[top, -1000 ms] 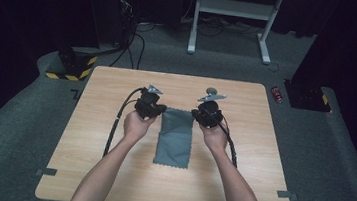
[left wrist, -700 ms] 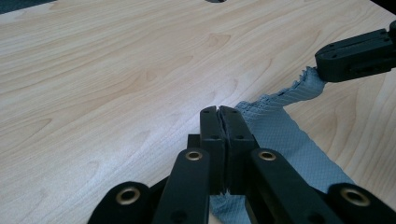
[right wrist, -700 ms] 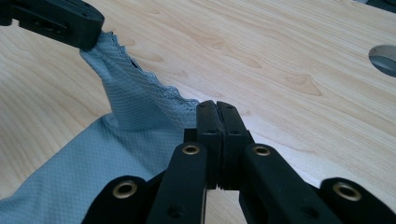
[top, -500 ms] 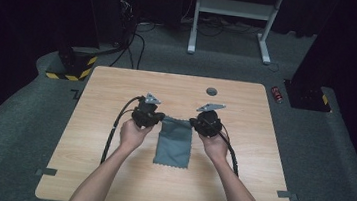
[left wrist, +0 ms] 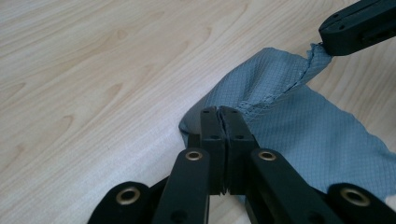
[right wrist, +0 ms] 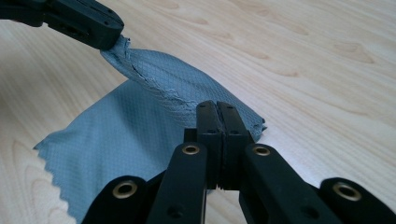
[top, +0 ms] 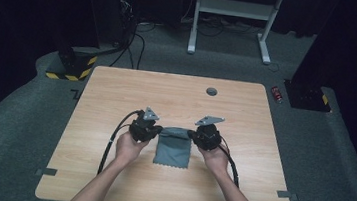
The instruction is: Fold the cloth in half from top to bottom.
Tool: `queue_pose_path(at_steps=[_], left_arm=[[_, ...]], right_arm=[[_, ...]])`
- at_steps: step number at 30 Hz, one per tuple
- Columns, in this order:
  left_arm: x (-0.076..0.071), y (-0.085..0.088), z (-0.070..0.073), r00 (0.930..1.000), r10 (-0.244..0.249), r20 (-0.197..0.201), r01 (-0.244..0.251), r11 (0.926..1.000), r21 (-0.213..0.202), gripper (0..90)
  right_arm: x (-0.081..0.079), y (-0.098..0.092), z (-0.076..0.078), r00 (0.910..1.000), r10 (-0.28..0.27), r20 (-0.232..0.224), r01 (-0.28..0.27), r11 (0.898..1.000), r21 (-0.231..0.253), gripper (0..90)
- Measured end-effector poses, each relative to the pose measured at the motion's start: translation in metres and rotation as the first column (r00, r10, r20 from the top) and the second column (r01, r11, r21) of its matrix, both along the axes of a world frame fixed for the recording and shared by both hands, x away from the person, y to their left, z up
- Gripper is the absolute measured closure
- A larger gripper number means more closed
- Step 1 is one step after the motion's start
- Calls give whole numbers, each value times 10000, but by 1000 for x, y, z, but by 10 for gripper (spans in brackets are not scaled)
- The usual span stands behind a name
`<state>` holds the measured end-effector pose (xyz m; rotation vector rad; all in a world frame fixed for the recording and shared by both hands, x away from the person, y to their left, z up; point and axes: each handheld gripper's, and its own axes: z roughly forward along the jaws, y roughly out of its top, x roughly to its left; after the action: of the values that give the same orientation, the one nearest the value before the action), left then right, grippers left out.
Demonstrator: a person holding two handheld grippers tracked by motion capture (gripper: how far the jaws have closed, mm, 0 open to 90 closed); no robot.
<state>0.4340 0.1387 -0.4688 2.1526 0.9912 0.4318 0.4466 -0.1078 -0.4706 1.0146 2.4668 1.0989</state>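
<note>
Both claws have come back toward the person, folding the grey cloth [top: 173, 148] over itself. Left claw [top: 156, 130] and right claw [top: 193, 134] each clench a far corner above the counter [top: 117, 94]. Next, I'd judge: lower and release on the near edge.

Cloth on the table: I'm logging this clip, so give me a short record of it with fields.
item: grey-blue cloth
surface: wooden table
left tongs: shut on the cloth's far left corner
right tongs: shut on its far right corner
far edge: lifted off the table between the two tongs
near edge: zigzag cut, lying flat on the table
other: small dark round disc near the table's far edge
</note>
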Motion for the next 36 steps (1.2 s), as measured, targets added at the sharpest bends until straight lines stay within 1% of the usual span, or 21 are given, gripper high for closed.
queue_pose_path(at_steps=[2, 4, 7, 8, 10, 13, 15, 19, 22, 26, 31, 32, 36], left_arm=[[-4, 0, -2, 10000, -11, -5, 11, 10000, -10, 887], [-8, -1, -5, 10000, -82, 37, 81, 9999, 152, 887], [-15, -2, -8, 9998, -175, 91, 172, 9996, 245, 887], [-16, -2, -9, 9997, -227, 120, 223, 9992, 337, 887], [-20, -3, -10, 9996, -261, 142, 256, 9992, 317, 887], [-25, -5, -12, 9991, -352, 255, 341, 9985, 427, 887], [-29, -7, -13, 9983, -456, 351, 435, 9972, 602, 887], [-36, -10, -16, 9974, -618, 383, 583, 9945, 866, 887], [-40, -9, -17, 9973, -630, 388, 598, 9952, 775, 887], [-46, -7, -18, 9968, -677, 436, 648, 9958, 644, 887], [-54, -6, -21, 9957, -775, 503, 739, 9949, 684, 886], [-57, -6, -22, 9955, -796, 504, 763, 9950, 640, 886], [-64, -6, -27, 9952, -847, 489, 812, 9942, 704, 885]], right_arm=[[-4, 0, -2, 10000, 89, 41, -89, 10000, -33, 894], [-9, 1, -4, 9998, 169, 65, -169, 9998, -88, 894], [-15, 0, -6, 9994, 267, 201, -264, 9996, -131, 894], [-17, 0, -7, 9995, 266, 190, -264, 9996, -124, 894], [-21, -2, -10, 9995, 283, 142, -282, 9996, -53, 894], [-25, -4, -13, 9994, 335, 73, -334, 9994, -35, 894], [-29, -6, -15, 9992, 396, 99, -396, 9992, 1, 893], [-36, -9, -18, 9991, 393, 147, -395, 9992, 70, 894], [-41, -9, -18, 9985, 461, 281, -463, 9989, 62, 894], [-48, -10, -19, 9977, 581, 346, -583, 9983, 43, 894], [-56, -11, -23, 9973, 666, 320, -669, 9977, 86, 894], [-57, -11, -24, 9972, 684, 290, -687, 9976, 105, 894], [-63, -13, -26, 9967, 767, 247, -771, 9969, 174, 894]])
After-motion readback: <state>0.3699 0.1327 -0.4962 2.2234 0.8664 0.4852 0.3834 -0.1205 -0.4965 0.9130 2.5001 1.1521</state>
